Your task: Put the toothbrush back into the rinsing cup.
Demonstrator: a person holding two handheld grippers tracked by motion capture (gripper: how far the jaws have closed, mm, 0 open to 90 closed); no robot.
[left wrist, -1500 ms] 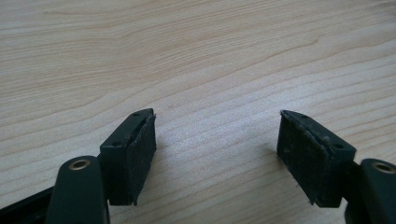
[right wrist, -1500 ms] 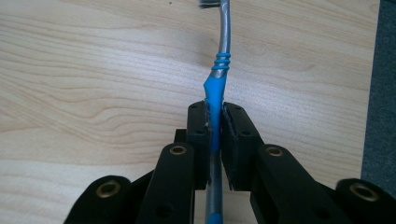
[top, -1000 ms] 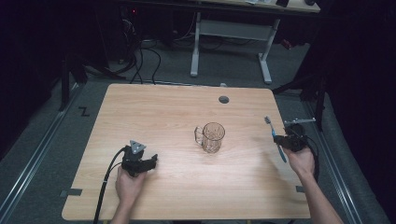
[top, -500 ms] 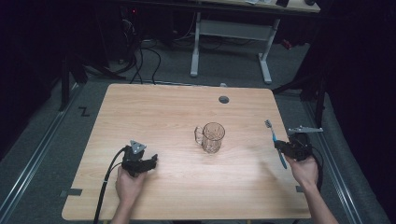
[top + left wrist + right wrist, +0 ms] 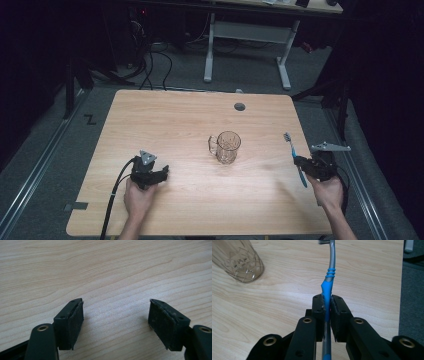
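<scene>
Between my right jaws: toothbrush (image 5: 327,287), clamped.
Left gripper (image 5: 116,315): agape, empty.
Risk: thin handle pivots, misses glass (image 5: 238,260).

1. The right tongs (image 5: 306,167), clamped on the blue toothbrush (image 5: 295,156), moved toward the desk's (image 5: 175,115) right edge and a little toward its near edge.
2. The toothbrush went along, so its bristle head ended farther from the glass mug (image 5: 226,147) and nearer the right edge.
3. The person's right hand (image 5: 328,191) drew back with them toward the near right corner.
</scene>
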